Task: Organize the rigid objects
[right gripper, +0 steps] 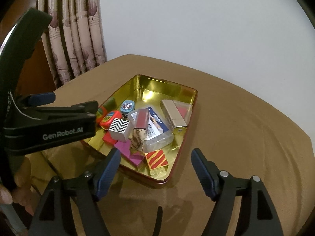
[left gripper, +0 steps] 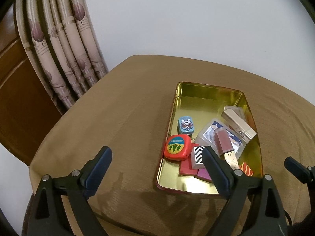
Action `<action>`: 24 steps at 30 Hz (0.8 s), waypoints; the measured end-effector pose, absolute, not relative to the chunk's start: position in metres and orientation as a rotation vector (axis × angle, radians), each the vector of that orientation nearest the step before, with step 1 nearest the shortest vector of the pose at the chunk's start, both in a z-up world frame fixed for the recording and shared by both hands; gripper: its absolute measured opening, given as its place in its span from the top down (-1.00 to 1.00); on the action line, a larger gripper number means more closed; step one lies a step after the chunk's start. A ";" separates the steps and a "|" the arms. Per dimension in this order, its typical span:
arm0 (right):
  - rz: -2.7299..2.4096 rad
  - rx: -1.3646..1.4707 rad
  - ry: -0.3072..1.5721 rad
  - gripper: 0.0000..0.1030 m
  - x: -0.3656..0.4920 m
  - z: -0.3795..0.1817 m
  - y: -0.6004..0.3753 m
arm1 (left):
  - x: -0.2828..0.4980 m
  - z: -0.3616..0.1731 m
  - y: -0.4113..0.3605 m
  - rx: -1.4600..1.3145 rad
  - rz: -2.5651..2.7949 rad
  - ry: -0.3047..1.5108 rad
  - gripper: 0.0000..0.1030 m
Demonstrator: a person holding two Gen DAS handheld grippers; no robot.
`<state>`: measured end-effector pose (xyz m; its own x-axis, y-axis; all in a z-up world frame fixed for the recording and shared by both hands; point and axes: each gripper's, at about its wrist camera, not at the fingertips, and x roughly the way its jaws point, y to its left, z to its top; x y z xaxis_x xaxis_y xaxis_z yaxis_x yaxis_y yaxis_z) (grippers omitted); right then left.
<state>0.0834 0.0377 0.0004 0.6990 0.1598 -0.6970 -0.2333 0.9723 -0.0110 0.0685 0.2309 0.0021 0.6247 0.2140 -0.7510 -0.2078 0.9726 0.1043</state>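
Gold-lined rectangular tin (right gripper: 189, 93) holds small glossy boxes (right gripper: 118, 128).

tin (right gripper: 183, 151) on table (right gripper: 246, 127), boxes (right gripper: 157, 160) inside

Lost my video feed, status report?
Left gripper and right gripper open, empty. Small rigid items piled in gold rectangular tin tray. Tan tablecloth otherwise bare; nothing blocking.

One readable brand
"GenRobot.AI" stands in pale letters on the black body of the left gripper (right gripper: 75, 111) (seen from the right wrist); print on the boxes is too small to read.
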 end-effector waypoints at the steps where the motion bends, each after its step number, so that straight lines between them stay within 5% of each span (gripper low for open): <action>1: 0.220 -0.100 0.766 -0.49 0.083 0.001 0.038 | 0.068 0.002 0.230 0.009 0.240 0.864 -0.78; 24: 0.237 -0.082 0.797 -0.49 0.086 -0.009 0.043 | 0.068 0.002 0.230 0.015 0.237 0.863 -0.78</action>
<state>0.0861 0.0430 -0.0086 0.6739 0.1791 -0.7168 -0.2411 0.9704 0.0158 0.0683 0.2295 0.0018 0.6254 0.2124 -0.7509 -0.2004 0.9737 0.1085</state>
